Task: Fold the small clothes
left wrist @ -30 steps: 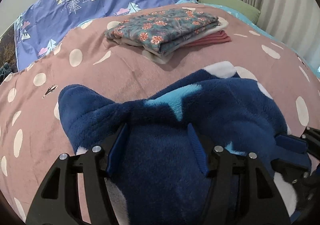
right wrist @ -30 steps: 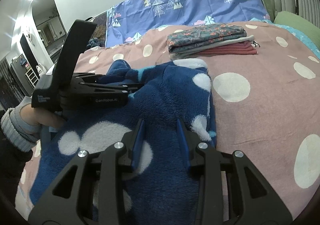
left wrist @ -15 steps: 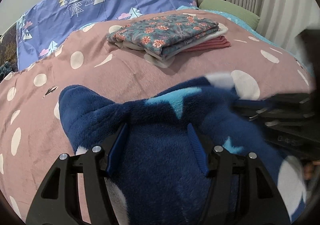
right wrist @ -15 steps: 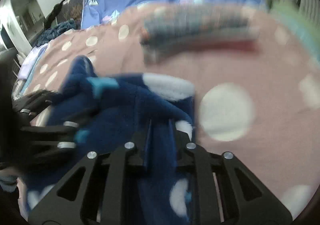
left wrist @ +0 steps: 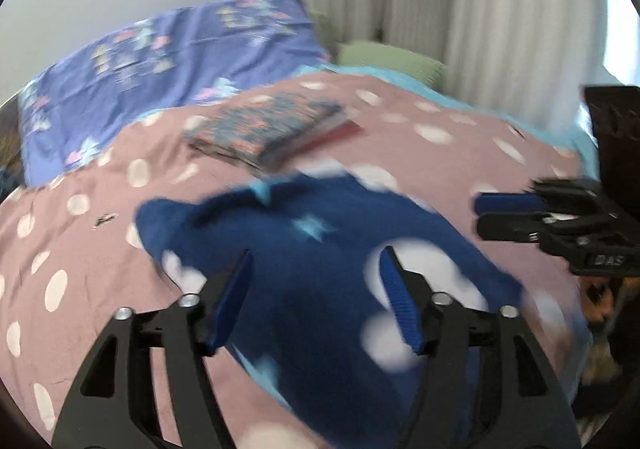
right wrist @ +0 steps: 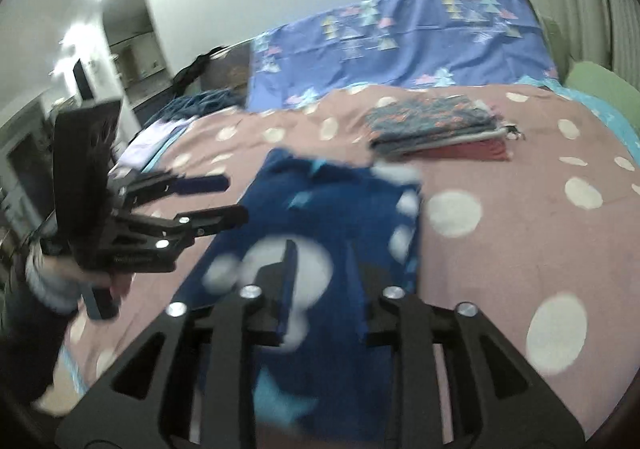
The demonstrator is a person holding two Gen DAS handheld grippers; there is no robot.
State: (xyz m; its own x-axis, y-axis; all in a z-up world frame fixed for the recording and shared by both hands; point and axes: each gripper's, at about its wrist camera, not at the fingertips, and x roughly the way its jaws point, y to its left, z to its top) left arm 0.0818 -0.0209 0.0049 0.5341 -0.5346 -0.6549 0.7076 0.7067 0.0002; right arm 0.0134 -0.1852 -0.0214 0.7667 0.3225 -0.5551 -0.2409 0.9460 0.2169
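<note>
fleece point(left wrist: 320, 273): lying flat on the bed point(left wrist: 460, 153), under both grippers
left gripper point(left wrist: 316, 297): jaws just widening, hovering apart above it
right gripper point(right wrist: 322, 285): jaws just reopening, nothing clamped
folded stack point(right wrist: 436, 125): sitting well beyond

The left gripper point(left wrist: 314, 299), black with ribbed blue pads, hangs above a dark blue fleece garment point(left wrist: 320, 249) with white dots and pale blue stars, lying flat on the mauve bedspread point(left wrist: 100, 249) with white spots. Its jaws have just been opening; they stand wide and nothing sits between the pads. Farther off lies a stack of folded clothes point(left wrist: 264, 129), floral on top. At the right edge the right gripper point(left wrist: 504, 215) reaches in, clear of the garment. A purple tree-print pillow point(left wrist: 168, 61) leans at the far side. The picture is blurred.
</note>
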